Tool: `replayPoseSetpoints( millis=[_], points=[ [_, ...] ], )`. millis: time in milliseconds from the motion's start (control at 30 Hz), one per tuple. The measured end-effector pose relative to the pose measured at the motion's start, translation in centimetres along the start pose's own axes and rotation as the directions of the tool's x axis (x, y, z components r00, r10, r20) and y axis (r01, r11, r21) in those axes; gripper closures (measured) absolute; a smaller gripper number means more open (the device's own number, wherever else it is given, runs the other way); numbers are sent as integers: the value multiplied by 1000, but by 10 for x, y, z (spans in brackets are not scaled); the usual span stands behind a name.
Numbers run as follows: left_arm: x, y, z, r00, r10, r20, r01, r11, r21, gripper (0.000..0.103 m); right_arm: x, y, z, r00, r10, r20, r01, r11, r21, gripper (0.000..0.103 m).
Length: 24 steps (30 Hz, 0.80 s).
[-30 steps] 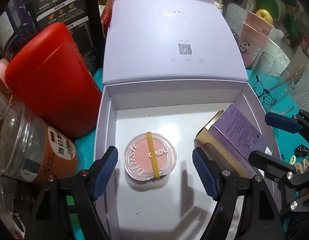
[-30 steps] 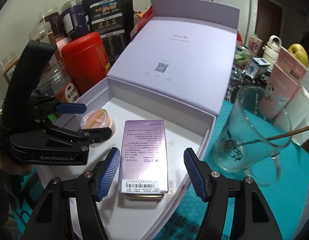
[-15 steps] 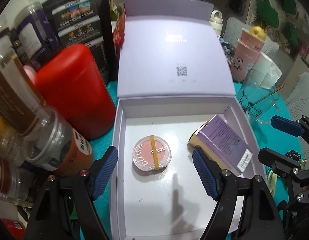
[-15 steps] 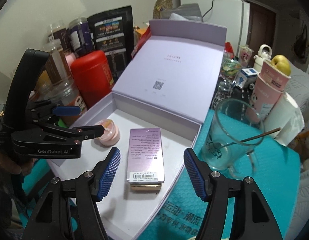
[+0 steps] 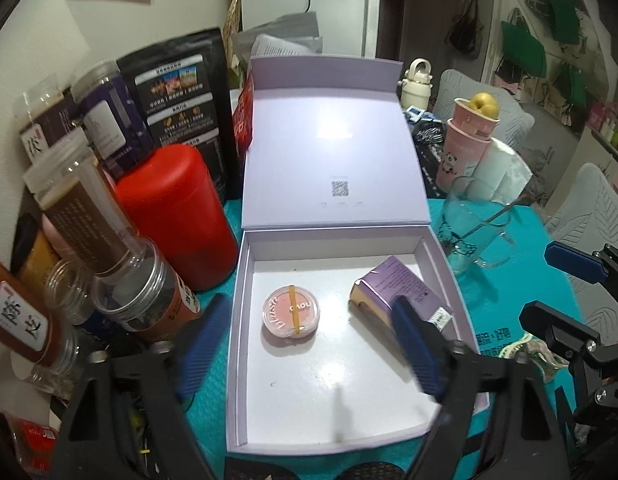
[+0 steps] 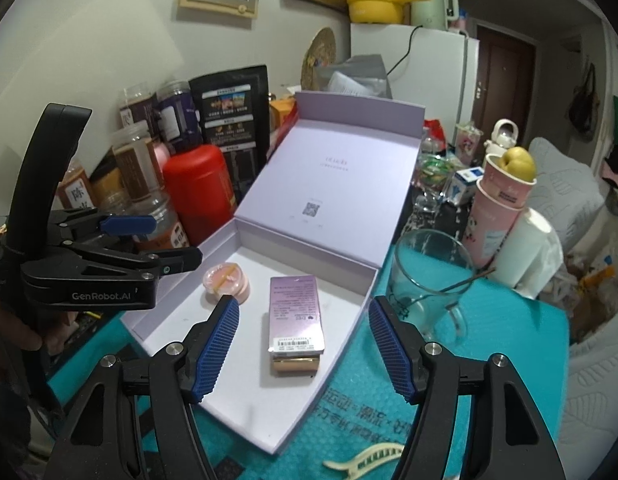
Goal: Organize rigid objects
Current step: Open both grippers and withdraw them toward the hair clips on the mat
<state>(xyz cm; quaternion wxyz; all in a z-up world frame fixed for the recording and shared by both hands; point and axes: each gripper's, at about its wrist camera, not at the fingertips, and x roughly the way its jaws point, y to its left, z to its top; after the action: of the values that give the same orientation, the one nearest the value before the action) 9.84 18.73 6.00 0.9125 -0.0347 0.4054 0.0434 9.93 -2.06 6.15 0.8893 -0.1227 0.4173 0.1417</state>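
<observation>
An open lilac gift box (image 5: 445,256) (image 6: 349,320) lies on the teal mat with its lid propped up behind. Inside lie a round pink blush compact (image 5: 290,311) (image 6: 227,279) with a yellow band and a purple carton (image 5: 401,292) (image 6: 296,312) with a gold end. My left gripper (image 5: 309,348) is open and empty, raised above the box's near half. My right gripper (image 6: 305,344) is open and empty, above the carton's near end. Each gripper also shows in the other view: the right (image 5: 565,292), the left (image 6: 161,240).
A red canister (image 5: 177,216), several jars (image 5: 89,216) and a black pouch (image 5: 181,112) crowd the box's left side. A glass mug with a stick (image 6: 429,284), pink cups (image 6: 501,216) and a paper roll (image 6: 529,256) stand right. A cream hair claw (image 6: 365,458) lies near the front.
Both grippers have pulled up and back from the box, still open. The compact and the carton have stayed where they lay in the box.
</observation>
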Motion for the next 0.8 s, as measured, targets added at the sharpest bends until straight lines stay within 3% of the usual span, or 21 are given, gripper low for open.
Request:
replayPoseSetpoints(
  millis=[33,567,800],
  points=[
    [-5,-2,-1,1000,1,11,-1,1000,3,0,-5,1,-1,1000,-3,7,3,1000,-1,35],
    [-79,-40,-29,990,-72,125,62,995,84,0,-101,17,-36,990,-88,110,86,996,17,28],
    [-103,-62,-51,983,-135,127,119,985,127,0,-135,22,-62,984,-113,137,108,993,45,26]
  ],
)
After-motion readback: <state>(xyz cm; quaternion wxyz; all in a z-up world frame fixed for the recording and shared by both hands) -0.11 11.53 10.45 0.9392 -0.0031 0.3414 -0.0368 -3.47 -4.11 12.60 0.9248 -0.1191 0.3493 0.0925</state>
